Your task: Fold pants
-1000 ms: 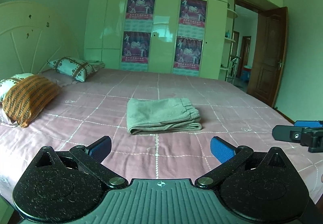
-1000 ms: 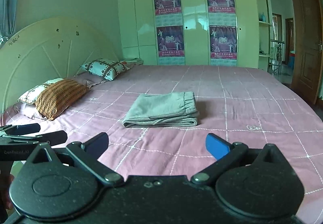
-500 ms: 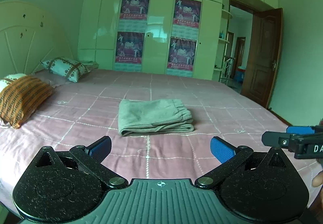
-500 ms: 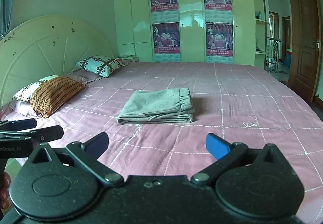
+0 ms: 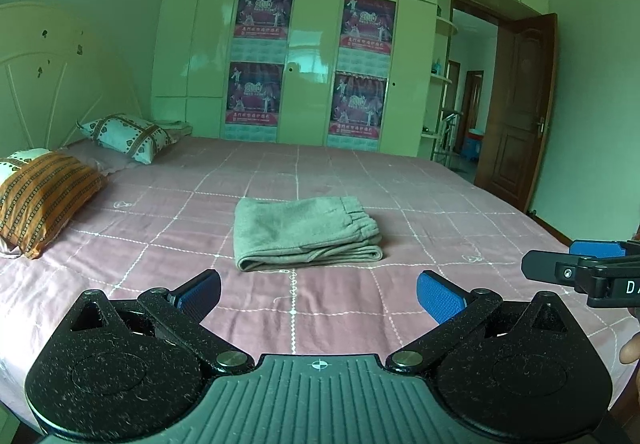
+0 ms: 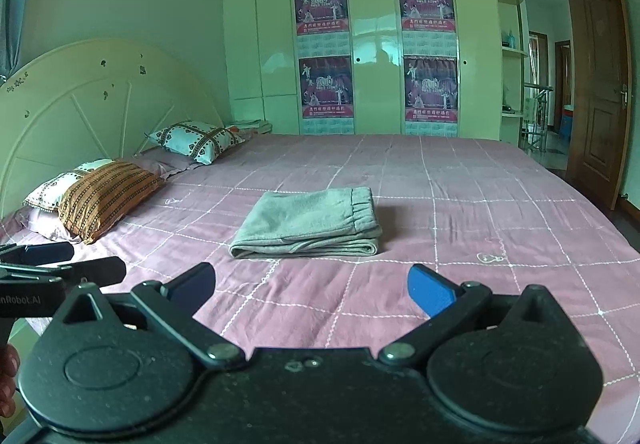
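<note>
The pants (image 5: 306, 232) lie folded into a compact grey rectangle on the bed (image 5: 400, 308), near the middle of the pink checked cover. The waistband sits at the 3 o'clock end of the bundle, and the stacked fold edges face the cameras at 6 o'clock. In the right wrist view the pants (image 6: 310, 224) appear at 12 o'clock from the gripper, well apart from it.

Left gripper (image 5: 318, 296): released, jaws spread wide, nothing between the blue pads. It is held above the near edge of the bed, with the pants at 12 o'clock and clear of both fingers.

Right gripper (image 6: 312, 286): released, jaws spread wide, nothing held. It too is held over the near edge of the bed and touches no cloth. In the left wrist view the right gripper (image 5: 576, 262) enters at 3 o'clock; in the right wrist view the left gripper (image 6: 60, 262) enters at 9 o'clock.

Two pillows lie at 9 to 10 o'clock from the pants: a striped pillow (image 5: 44, 200) nearer the cameras and a patterned pillow (image 5: 128, 134) farther off, both against the headboard (image 6: 80, 116). A wardrobe (image 5: 312, 44) carrying four posters stands at 12 o'clock beyond the bed. A brown door (image 5: 516, 116) stands open at 2 o'clock.
</note>
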The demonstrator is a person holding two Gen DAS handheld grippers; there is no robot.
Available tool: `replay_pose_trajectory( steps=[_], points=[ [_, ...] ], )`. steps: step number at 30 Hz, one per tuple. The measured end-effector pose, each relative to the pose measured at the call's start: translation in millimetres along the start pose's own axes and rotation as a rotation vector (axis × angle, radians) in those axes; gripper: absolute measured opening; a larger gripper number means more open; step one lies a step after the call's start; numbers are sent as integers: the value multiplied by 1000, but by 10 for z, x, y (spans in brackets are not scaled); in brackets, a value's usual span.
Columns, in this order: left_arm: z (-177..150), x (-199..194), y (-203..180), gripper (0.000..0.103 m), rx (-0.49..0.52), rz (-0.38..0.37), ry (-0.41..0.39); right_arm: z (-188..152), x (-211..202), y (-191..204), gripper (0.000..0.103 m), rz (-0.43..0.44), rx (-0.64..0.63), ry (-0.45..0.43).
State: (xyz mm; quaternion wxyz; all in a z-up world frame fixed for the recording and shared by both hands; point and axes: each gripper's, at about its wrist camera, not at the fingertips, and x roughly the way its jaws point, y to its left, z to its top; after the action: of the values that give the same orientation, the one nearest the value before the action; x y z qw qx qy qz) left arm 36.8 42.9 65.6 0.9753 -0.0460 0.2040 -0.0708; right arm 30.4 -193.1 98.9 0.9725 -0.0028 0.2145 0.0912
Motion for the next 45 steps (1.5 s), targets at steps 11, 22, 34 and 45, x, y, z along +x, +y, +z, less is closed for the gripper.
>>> replay_pose_trajectory(
  steps=[11, 22, 34, 45],
  points=[
    [0, 24, -32, 103, 14, -4, 5, 0, -6, -7, 97, -3, 10, -6],
    [-15, -4, -58, 103, 12, -18, 10, 1, -6, -15, 97, -8, 12, -14],
    [11, 9, -34, 103, 10, -20, 6, -3, -11, -17, 97, -13, 14, -30],
    [20, -4, -37, 103, 12, -26, 4, 8, -34, -26, 97, -11, 16, -38]
  ],
)
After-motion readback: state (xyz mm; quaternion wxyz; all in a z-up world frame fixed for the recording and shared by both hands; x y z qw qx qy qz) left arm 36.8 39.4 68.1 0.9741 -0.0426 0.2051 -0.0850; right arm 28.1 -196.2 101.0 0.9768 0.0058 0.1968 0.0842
